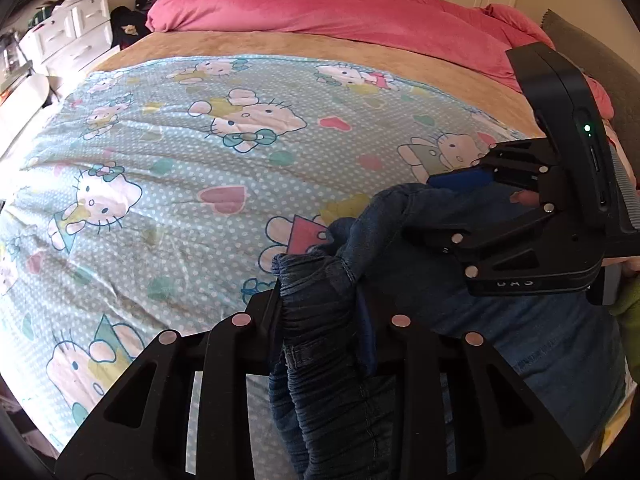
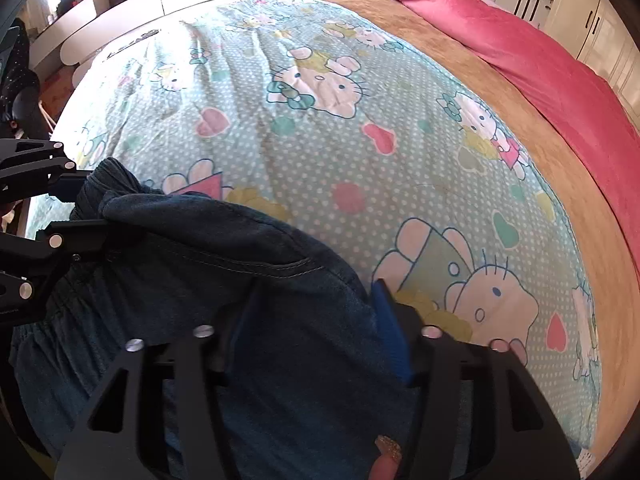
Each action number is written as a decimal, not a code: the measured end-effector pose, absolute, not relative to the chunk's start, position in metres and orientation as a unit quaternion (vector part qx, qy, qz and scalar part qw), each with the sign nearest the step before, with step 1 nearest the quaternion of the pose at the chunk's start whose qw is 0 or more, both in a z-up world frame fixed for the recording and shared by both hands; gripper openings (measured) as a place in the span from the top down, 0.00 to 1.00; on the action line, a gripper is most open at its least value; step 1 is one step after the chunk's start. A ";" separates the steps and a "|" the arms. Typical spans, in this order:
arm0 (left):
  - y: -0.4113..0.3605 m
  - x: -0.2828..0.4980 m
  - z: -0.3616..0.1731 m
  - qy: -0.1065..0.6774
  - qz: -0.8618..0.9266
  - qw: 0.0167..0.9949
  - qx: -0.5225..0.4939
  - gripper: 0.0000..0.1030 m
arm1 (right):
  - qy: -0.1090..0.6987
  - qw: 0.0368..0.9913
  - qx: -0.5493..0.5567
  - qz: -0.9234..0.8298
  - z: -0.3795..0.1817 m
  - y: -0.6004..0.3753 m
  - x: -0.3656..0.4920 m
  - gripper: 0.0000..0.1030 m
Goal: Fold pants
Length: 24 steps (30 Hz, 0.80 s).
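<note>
Dark denim pants [image 2: 240, 264] (gathered elastic waistband), bunched

Both wrist views set close above the bed's near edge, angled steeply down along black fingers toward the pink duvet [image 1: 340, 4] at twelve o'clock, sharing the cartoon sheet [image 1: 160, 152], the denim pants [image 2: 224, 248] and each opposite gripper.

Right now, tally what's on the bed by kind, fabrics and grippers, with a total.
Pants: 1
Cartoon-cat sheet: 1
Tan blanket: 1
Pink duvet: 1
Grippers: 2, left gripper and right gripper, jaws on the pants
Total: 6
</note>
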<state>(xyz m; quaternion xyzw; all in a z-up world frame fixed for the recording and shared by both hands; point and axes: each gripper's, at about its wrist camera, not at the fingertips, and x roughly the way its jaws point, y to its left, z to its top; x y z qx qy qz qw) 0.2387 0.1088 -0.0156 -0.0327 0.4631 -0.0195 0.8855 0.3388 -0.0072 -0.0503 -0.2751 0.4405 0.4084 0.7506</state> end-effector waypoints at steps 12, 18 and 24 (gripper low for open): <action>0.106 0.214 0.011 0.435 -0.026 0.900 -0.026 0.79 | 0.397 0.803 -0.201 0.396 -0.006 -0.052 0.298 0.93; 0.096 0.193 0.025 0.418 -0.031 0.908 -0.016 0.79 | 0.375 0.818 -0.174 0.400 0.014 -0.080 0.263 0.93; 0.084 0.165 0.037 0.403 -0.048 0.914 -0.006 0.79 | 0.360 0.828 -0.156 0.400 0.029 -0.103 0.219 0.93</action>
